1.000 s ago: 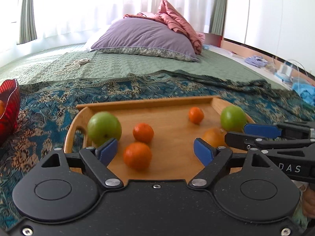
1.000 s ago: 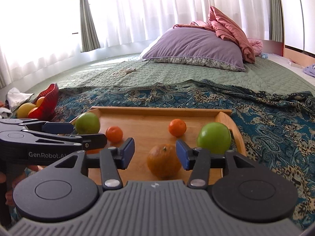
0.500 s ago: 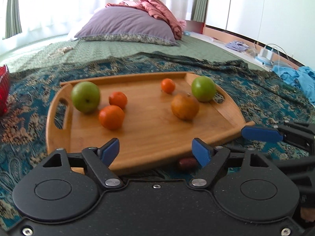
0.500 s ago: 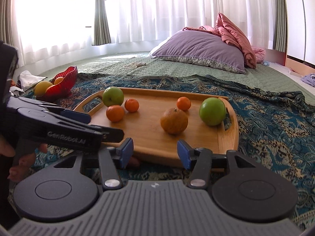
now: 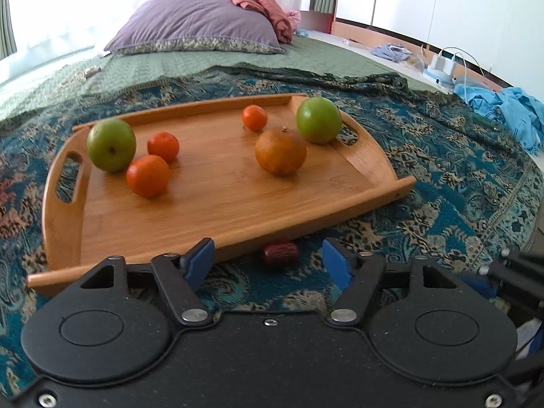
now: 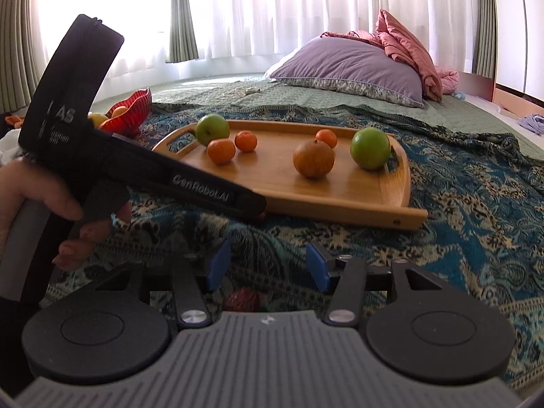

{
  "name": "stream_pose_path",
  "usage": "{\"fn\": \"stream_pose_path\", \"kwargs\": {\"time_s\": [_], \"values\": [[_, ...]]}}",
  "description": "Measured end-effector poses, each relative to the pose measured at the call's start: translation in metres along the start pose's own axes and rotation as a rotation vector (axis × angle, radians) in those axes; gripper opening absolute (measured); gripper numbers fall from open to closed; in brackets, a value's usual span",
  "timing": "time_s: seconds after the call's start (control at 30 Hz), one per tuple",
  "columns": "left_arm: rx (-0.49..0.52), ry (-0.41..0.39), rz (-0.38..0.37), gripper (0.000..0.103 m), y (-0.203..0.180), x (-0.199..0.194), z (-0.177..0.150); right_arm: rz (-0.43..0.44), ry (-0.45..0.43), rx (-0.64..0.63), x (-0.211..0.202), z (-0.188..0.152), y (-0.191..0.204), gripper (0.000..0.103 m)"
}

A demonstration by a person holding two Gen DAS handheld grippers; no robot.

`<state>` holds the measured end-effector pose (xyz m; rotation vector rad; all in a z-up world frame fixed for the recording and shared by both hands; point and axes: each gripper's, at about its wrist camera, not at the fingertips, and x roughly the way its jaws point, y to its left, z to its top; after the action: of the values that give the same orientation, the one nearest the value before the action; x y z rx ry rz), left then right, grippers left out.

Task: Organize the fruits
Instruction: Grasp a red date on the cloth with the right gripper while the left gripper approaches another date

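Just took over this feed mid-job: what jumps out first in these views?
A wooden tray on the patterned blanket holds two green apples, one by each handle, plus four orange fruits between them. A small red date lies on the blanket just off the tray's near edge, in front of the open left gripper. A red bowl with more fruit sits beyond the tray's left end.

Sunlit bedroom, bed spread with cloth
White curtains [image 6: 272,10] glow behind a purple pillow [image 6: 350,68] on the green quilt [image 5: 204,64]; white wardrobe doors [image 5: 442,6] stand rightward
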<state>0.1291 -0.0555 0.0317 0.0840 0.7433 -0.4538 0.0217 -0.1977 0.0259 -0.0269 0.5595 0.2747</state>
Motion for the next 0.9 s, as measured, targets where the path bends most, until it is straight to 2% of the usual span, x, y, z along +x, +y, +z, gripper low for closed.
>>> {"fn": "stream_pose_path", "kwargs": {"time_s": [0.27,0.37,0.47,0.77,0.9], "values": [[-0.038,0.026,-0.023,0.054,-0.003,0.006,-0.005,0.016,0.023,-0.029,-0.007,-0.02,0.011,0.067],[-0.055,0.034,-0.027,0.052,-0.002,0.009,-0.007,0.03,0.035,-0.021,-0.006,-0.024,0.012,0.048],[-0.064,0.04,-0.03,0.05,-0.001,0.012,-0.008,0.037,0.039,-0.016,-0.004,-0.026,0.013,0.041],[-0.08,0.034,-0.037,0.048,-0.001,0.016,-0.009,0.031,0.023,-0.003,0.0,-0.028,0.016,0.037],[-0.087,0.033,-0.037,0.047,0.001,0.018,-0.007,0.013,0.013,0.006,0.004,-0.026,0.016,0.03]]}}
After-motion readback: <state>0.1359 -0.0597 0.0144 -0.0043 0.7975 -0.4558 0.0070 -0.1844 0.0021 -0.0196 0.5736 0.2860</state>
